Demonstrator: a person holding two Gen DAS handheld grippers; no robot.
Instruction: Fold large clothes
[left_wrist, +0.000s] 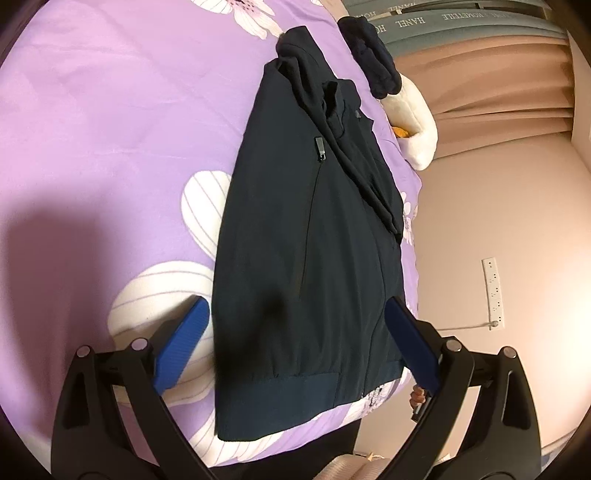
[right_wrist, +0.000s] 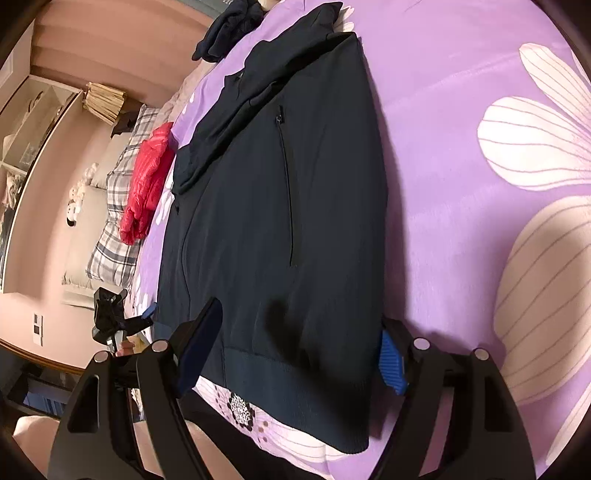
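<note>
A dark navy zip jacket (left_wrist: 295, 240) lies flat on the purple flowered bedspread (left_wrist: 110, 129), sides and sleeves folded in, ribbed hem nearest me. It also shows in the right wrist view (right_wrist: 277, 203). My left gripper (left_wrist: 295, 332) is open and empty, hovering above the hem end, blue pads (left_wrist: 181, 343) wide apart. My right gripper (right_wrist: 299, 347) is open and empty over the same hem end. The left gripper also shows in the right wrist view (right_wrist: 110, 317), at the bed's left edge.
A second dark garment (left_wrist: 373, 55) and a white plush item (left_wrist: 417, 122) lie at the far end of the bed. A red garment (right_wrist: 151, 177) lies on plaid pillows (right_wrist: 118, 206). A power strip (left_wrist: 493, 291) is on the floor beside the bed.
</note>
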